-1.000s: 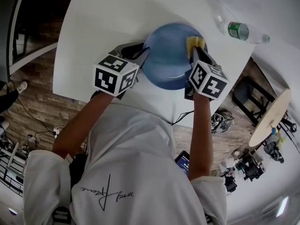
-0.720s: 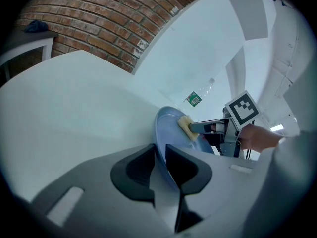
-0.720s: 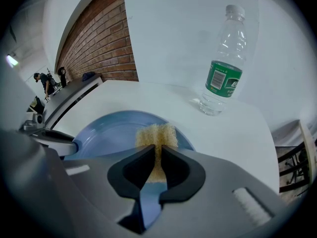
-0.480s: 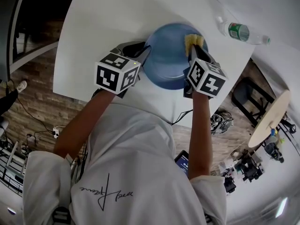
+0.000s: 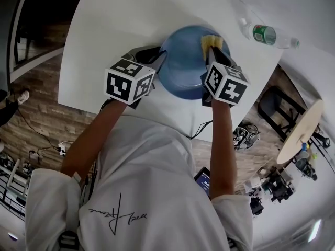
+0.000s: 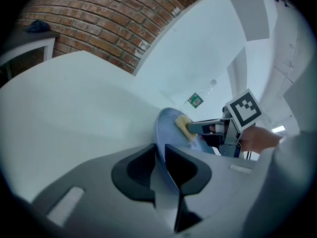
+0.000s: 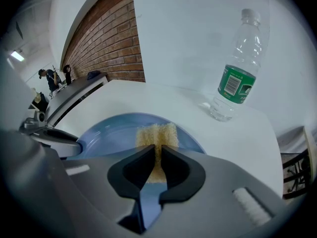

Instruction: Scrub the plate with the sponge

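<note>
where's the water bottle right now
In the head view the water bottle stands at the upper right on the white table, just right of the blue plate and not touching it.

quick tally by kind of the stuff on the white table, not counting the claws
plate: 1
sponge: 1
bottle: 1
total: 3

Blue plate (image 5: 183,67), pale yellow sponge (image 5: 211,40), white worktop (image 5: 115,30), clear bottle (image 5: 269,35) with a green label, red-brown brick wall (image 6: 99,24).
</note>
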The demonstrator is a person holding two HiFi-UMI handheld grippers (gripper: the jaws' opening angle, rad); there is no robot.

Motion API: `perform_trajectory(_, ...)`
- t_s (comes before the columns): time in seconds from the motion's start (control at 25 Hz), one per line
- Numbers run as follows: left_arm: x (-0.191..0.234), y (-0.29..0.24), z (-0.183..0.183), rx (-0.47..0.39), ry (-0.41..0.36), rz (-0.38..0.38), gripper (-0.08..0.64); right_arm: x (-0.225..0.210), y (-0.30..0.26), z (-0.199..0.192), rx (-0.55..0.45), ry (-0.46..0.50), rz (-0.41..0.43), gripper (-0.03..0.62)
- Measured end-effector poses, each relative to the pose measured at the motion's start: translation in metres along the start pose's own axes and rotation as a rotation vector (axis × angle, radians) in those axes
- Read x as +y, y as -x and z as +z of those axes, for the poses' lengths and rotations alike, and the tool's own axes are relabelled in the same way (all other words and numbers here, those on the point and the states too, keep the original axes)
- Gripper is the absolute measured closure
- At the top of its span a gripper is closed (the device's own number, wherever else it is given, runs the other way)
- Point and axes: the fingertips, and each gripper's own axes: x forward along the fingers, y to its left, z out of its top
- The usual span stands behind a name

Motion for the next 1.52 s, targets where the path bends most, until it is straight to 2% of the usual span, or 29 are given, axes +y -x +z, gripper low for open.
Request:
perform_trajectory(1.08, -0.002, 0.0, 0.002, 0.003, 0.008, -0.012, 0.486, 0.029, -0.008, 0.012, -0.014, 0.054, 0.029, 0.548)
perform_trajectory(1.52, -0.001, 0.001, 0.0, 0.005, 0.013, -0.014, 0.486, 0.046, -0.011, 0.014, -0.028, 0.134, 0.025, 0.548)
